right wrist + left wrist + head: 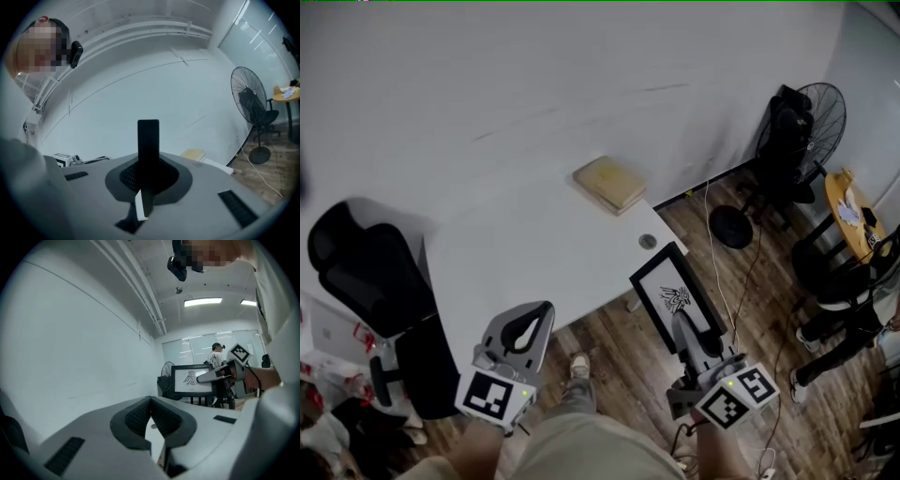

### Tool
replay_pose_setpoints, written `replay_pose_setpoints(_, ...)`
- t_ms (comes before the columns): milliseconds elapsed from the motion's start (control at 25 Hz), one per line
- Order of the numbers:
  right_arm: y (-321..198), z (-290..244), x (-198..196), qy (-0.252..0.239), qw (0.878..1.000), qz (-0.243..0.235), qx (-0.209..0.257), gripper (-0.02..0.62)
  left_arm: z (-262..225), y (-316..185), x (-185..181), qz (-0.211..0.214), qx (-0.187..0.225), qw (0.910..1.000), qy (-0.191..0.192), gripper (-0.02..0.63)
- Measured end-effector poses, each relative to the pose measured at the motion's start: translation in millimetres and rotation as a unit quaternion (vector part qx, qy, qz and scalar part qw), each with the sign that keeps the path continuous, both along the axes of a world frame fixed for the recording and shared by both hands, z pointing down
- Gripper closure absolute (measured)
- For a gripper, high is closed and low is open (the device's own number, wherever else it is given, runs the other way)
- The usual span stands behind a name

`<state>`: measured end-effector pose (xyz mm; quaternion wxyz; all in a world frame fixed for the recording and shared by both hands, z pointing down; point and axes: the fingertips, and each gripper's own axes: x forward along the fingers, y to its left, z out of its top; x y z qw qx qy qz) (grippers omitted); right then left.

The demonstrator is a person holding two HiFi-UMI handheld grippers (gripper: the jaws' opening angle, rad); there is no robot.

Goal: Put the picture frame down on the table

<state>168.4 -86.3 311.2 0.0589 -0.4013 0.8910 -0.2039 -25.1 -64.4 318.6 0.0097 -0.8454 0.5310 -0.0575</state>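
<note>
Black-edged and bearing a bird drawing, the picture frame sits clamped between the jaws of the right gripper, above the wooden floor just beside the white table's near right corner. The left gripper, jaws closed on nothing, hovers at the table's near edge. A tan book lies at the table's far right.

The head view looked steeply down on the table. Both gripper views sat low, looking close along their own jaws toward the wall. All three shared the fan.
</note>
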Motion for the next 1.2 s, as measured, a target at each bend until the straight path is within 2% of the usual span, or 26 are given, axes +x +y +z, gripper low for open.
replay_pose_setpoints(320, -87.2, 43.5, -31.6, -0.018, 0.996, -0.010, -0.082, 0.565, 14.9, -86.4, -28.5, 0.003, -0.025, 0.9997, -0.001, 0.584)
replay_pose_setpoints(560, -146.8, 90.7, -55.4, -0.014, 0.989, -0.005, -0.146, 0.565, 48.9, -155.4, -50.7, 0.014, -0.066, 0.9976, 0.011, 0.584)
replay_pose_setpoints(680, -172.3, 118.9, -66.5, -0.015, 0.983, -0.002, -0.185, 0.565, 59.7, -187.5, -59.8, 0.023, -0.067, 0.9975, 0.007, 0.584)
replay_pose_setpoints(840, -198.2, 153.0, -79.4, -0.030, 0.972, 0.002, -0.233, 0.565, 79.7, -217.0, -68.0, 0.035, -0.091, 0.9952, 0.010, 0.584)
replay_pose_setpoints(1040, -223.9, 186.5, -91.1, -0.050, 0.960, 0.010, -0.276, 0.565, 100.4, -243.6, -79.8, 0.041, -0.106, 0.9934, 0.012, 0.584)
replay_pose_setpoints(1200, -239.2, 211.5, -98.6, -0.074, 0.947, 0.019, -0.312, 0.565, 123.6, -256.6, -84.4, 0.042, -0.121, 0.9918, -0.003, 0.584)
